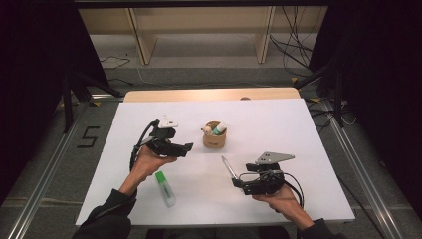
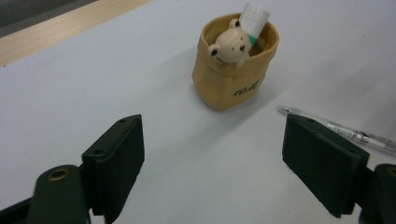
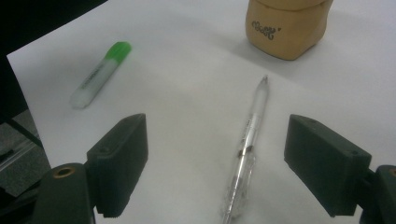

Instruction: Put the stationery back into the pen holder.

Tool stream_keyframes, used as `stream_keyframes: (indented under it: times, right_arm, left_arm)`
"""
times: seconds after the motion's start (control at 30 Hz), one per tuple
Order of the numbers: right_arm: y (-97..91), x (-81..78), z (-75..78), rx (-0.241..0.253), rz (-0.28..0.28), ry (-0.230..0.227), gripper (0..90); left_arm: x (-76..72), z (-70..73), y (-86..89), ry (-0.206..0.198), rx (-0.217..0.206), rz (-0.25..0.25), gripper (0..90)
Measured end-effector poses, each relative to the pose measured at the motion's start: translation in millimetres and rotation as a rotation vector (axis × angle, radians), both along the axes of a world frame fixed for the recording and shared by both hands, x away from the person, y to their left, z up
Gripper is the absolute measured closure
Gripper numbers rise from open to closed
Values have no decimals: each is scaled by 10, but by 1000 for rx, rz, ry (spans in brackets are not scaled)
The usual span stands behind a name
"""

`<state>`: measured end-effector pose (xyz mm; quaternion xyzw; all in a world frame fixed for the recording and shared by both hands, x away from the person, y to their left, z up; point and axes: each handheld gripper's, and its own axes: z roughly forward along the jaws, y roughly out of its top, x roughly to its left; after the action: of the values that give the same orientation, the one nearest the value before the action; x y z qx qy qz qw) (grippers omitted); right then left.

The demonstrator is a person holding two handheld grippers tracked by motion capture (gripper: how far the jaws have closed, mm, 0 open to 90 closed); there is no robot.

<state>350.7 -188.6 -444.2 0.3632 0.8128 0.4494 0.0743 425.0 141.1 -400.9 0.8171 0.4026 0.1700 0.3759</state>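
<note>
A tan holder cup (image 1: 214,135) stands mid-table with a small bear figure (image 2: 229,45) and a white-capped marker (image 2: 254,16) in it. My left gripper (image 1: 185,148) hovers left of the cup, pointing at it; in the left gripper view it (image 2: 215,163) is open and holds nothing. A clear pen (image 1: 228,167) lies right of centre. My right gripper (image 1: 238,180) sits just behind the pen's near end. In the right gripper view it (image 3: 217,163) is open, and the pen (image 3: 250,135) lies on the table between its jaws. A green-capped highlighter (image 1: 165,188) lies at front left.
A white sheet (image 1: 278,124) covers the table, and a wooden strip (image 1: 209,94) shows along its far edge. Metal rails run along both sides on the floor. Wooden shelf legs and cables stand beyond the table.
</note>
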Motion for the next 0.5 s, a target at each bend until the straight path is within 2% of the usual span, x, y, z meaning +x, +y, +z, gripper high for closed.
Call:
stream_keyframes:
  times: [0.07, 0.13, 0.2, 0.5]
  right_arm:
    - [-1, 1, -2, 0, 1, 2, 224]
    - [-2, 4, -6, 0, 1, 4, 224]
    - [1, 3, -6, -1, 3, 2, 224]
    - [1, 1, -9, 0, 1, 4, 224]
  left_arm:
    - [-26, -29, 44, 2, 23, -12, 220]
    - [-52, -67, 87, 13, 16, -15, 244]
    - [-79, -108, 125, 23, 29, -26, 271]
    - [-235, -199, 255, 17, 62, -52, 586]
